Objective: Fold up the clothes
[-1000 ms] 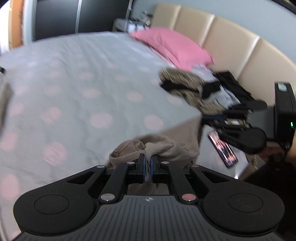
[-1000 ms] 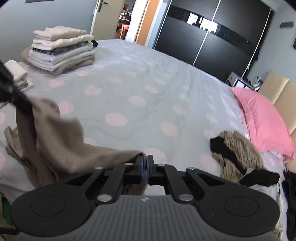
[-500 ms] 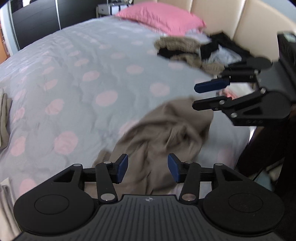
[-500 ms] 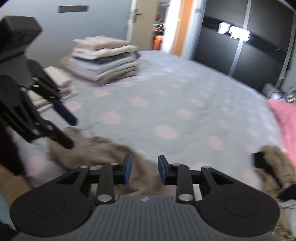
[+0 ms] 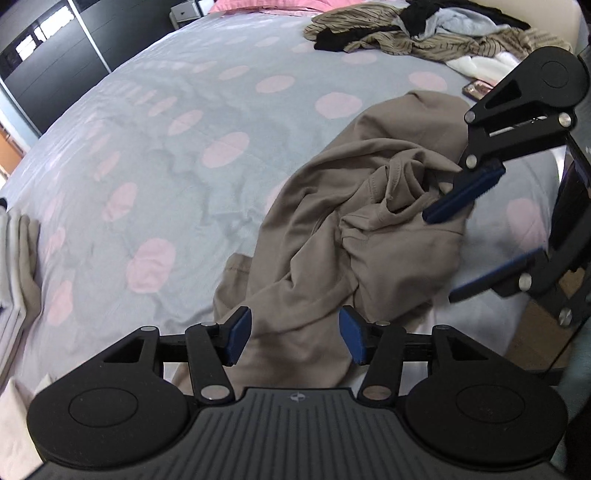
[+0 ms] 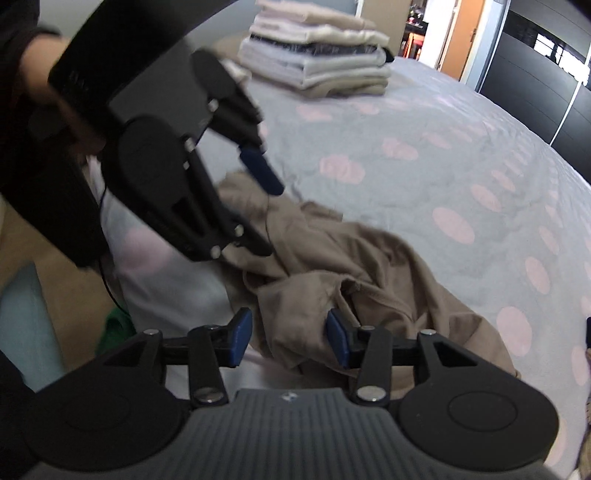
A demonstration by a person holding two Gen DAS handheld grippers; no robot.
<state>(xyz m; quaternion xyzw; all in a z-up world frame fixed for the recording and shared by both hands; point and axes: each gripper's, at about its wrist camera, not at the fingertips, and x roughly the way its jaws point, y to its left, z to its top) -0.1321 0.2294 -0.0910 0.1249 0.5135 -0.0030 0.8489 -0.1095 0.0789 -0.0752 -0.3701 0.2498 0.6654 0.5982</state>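
Observation:
A tan garment (image 5: 369, 236) lies in a crumpled heap on the grey bed with pink dots (image 5: 147, 147), close to its near edge. My left gripper (image 5: 295, 338) hangs just over the garment's near end, jaws opening; cloth shows between the blue pads (image 5: 238, 332) but they do not press it. My right gripper (image 6: 289, 338) is also opening over the same garment (image 6: 351, 266), with a fold between its pads, unpinched. Each gripper shows in the other view: the right one (image 5: 441, 256) over the heap's right side, the left one (image 6: 272, 221) over its far end.
A pile of unfolded clothes (image 5: 406, 33) lies by the headboard, with a phone (image 5: 476, 88) beside it. A stack of folded clothes (image 6: 317, 59) sits at the far corner, more folded pieces (image 5: 18, 258) at the left. Dark wardrobe doors (image 6: 535, 55) stand beyond the bed.
Both grippers were shut on the tan garment and held it up. They opened, the garment dropped into a heap on the bed, and both grippers sank and tipped down over it.

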